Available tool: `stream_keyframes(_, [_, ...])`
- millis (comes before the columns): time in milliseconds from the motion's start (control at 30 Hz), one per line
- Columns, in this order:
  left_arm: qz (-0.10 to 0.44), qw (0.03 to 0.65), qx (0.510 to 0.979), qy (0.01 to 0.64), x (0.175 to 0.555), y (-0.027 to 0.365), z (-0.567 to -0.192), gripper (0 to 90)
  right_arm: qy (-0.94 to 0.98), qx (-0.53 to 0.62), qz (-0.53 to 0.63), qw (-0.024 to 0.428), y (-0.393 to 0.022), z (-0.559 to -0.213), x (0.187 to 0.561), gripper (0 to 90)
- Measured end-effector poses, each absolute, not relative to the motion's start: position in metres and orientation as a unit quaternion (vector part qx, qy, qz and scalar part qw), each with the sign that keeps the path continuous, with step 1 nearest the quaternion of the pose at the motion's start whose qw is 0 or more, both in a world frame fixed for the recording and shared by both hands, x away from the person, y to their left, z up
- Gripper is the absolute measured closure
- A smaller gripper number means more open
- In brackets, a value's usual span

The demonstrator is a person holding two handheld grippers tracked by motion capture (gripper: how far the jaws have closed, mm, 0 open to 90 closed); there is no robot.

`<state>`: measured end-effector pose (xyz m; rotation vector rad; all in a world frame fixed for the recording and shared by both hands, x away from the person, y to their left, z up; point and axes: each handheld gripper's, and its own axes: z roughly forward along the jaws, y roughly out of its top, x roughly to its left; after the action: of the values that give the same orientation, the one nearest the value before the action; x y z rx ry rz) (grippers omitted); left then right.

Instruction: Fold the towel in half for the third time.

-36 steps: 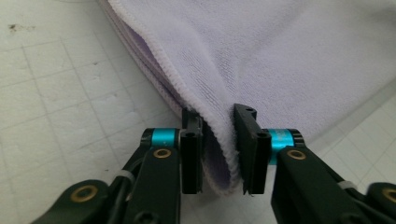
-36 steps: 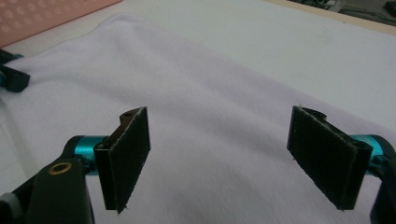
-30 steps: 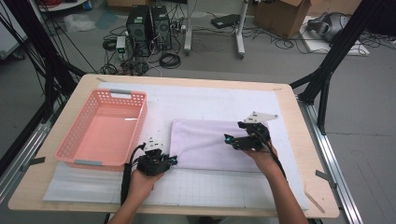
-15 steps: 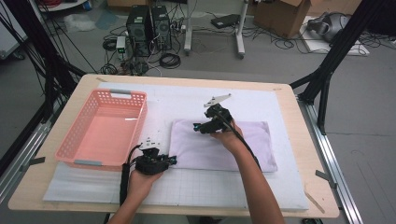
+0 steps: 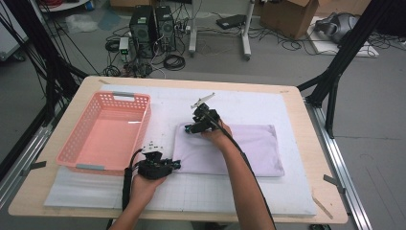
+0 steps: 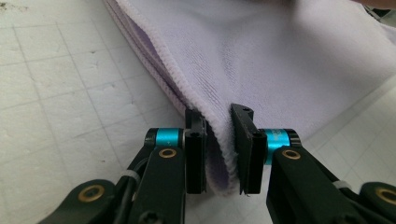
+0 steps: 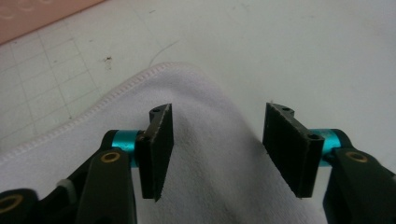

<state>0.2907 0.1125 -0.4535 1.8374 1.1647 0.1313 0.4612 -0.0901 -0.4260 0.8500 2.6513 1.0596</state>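
Lavender towel [image 5: 230, 148] lies folded on the white mat [image 5: 268, 191], long axis across the table, right of the pink basket [image 5: 107, 132]. Left gripper [image 6: 218, 154] is clamped on its near-left corner. Right gripper [image 7: 217, 149] straddles the far-left corner, jaws half open and just been closing, cloth between them but not pinched. Nothing obstructs; the basket stands just beside.
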Motion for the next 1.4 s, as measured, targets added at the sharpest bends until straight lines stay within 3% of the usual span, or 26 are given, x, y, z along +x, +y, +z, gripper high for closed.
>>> stream_keyframes(167, [0.049, 0.465, 0.745, 0.477, 0.290, 0.114, -0.454, 76.4, 0.903, 0.263, 0.331, 0.080, -0.078, -0.432, 0.465, 53.3])
stream_keyframes(300, [0.048, 0.464, 0.745, 0.477, 0.290, 0.116, -0.453, 76.7, 0.916, 0.232, 0.318, 0.080, -0.066, -0.428, 0.465, 78.6])
stream_keyframes(400, [0.048, 0.464, 0.743, 0.480, 0.289, 0.118, -0.453, 77.4, 0.916, 0.244, 0.309, 0.082, -0.059, -0.426, 0.465, 85.7])
stream_keyframes(900, [0.052, 0.481, 0.734, 0.477, 0.281, 0.122, -0.442, 80.9, 0.894, 0.229, 0.377, 0.075, -0.062, -0.407, 0.464, 86.2])
stream_keyframes(933, [0.052, 0.478, 0.736, 0.476, 0.280, 0.122, -0.442, 80.9, 0.897, 0.225, 0.373, 0.074, -0.061, -0.409, 0.464, 84.4])
stream_keyframes(1033, [0.050, 0.475, 0.738, 0.477, 0.279, 0.120, -0.443, 80.9, 0.897, 0.238, 0.365, 0.078, -0.058, -0.416, 0.465, 60.8])
stream_keyframes(1067, [0.050, 0.474, 0.738, 0.477, 0.280, 0.121, -0.444, 80.9, 0.895, 0.245, 0.366, 0.074, -0.057, -0.419, 0.465, 57.1])
stream_keyframes(1200, [0.050, 0.470, 0.738, 0.482, 0.280, 0.121, -0.445, 80.6, 0.910, 0.241, 0.329, 0.071, -0.051, -0.430, 0.467, 55.1])
stream_keyframes(1300, [0.050, 0.464, 0.741, 0.483, 0.281, 0.120, -0.447, 80.4, 0.909, 0.241, 0.336, 0.056, -0.052, -0.432, 0.470, 62.4])
stream_keyframes(1367, [0.049, 0.464, 0.739, 0.486, 0.282, 0.120, -0.449, 80.4, 0.912, 0.232, 0.338, 0.024, -0.052, -0.431, 0.470, 84.3])
stream_keyframes(1400, [0.047, 0.464, 0.739, 0.486, 0.282, 0.121, -0.449, 80.6, 0.915, 0.225, 0.333, 0.033, -0.050, -0.430, 0.468, 86.8])
